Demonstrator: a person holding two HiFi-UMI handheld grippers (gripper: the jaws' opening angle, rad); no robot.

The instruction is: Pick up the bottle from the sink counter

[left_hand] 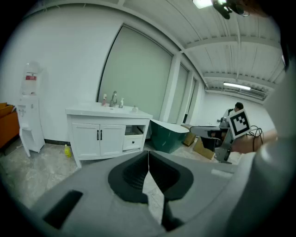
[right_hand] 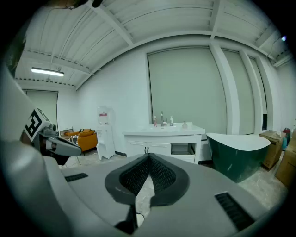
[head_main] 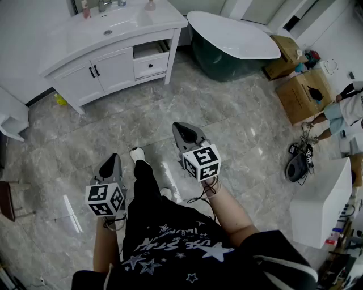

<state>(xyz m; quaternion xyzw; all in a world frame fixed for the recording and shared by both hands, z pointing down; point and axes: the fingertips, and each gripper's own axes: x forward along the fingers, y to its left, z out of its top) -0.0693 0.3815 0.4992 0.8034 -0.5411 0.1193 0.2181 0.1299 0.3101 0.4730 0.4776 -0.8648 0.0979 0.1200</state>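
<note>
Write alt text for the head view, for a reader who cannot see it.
A person stands on a grey marble-look floor with a grey two-jaw gripper in each hand, the left gripper and right gripper both shut and empty, pointing toward a white sink cabinet ahead. On its counter stand small bottles, and a dark green bathtub sits beside it.

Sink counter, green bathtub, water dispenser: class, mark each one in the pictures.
sink counter (head_main: 165, 20), head view, bare white top near its right end
green bathtub (right_hand: 236, 162), right gripper view, dark outer wall
water dispenser (left_hand: 30, 120), left gripper view, white front panel
</note>
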